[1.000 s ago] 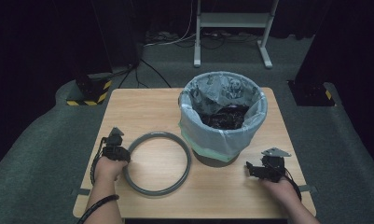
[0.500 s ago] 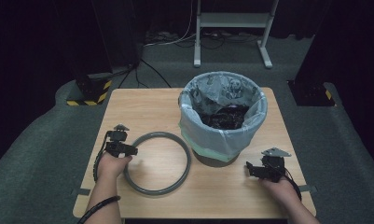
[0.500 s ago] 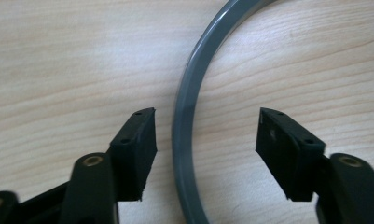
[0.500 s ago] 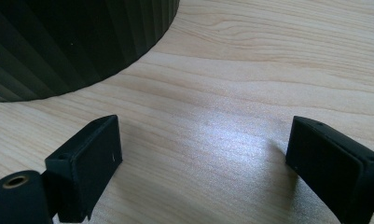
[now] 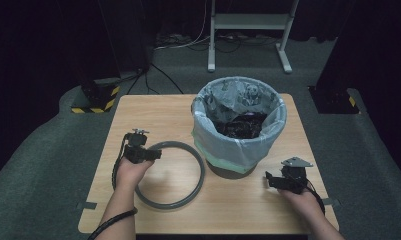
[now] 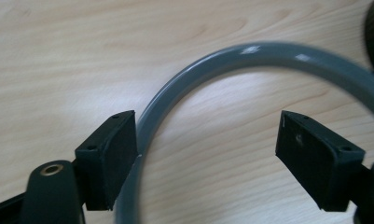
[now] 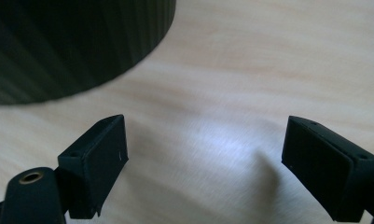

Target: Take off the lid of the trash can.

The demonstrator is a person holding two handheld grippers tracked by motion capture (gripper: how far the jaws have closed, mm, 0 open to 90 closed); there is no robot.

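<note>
From above I see the grey ring [image 5: 170, 174] flat on the table [image 5: 238, 210], left of the lined bin [image 5: 239, 127]; in the left gripper view my left gripper [image 6: 208, 154] is spread, one jaw touching the ring [image 6: 250, 58]; in the right gripper view my right gripper [image 7: 205, 163] gapes over bare wood beside the bin's base [image 7: 68, 42].

Your right gripper [image 7: 203, 163] has its jaws spread wide, with nothing between them but bare table [image 7: 268, 56]. A bright glare patch lies on the wood between the jaws. Ahead and to the left stands the bin [image 7: 72, 42], dark and ribbed, well clear of the left jaw.
</note>
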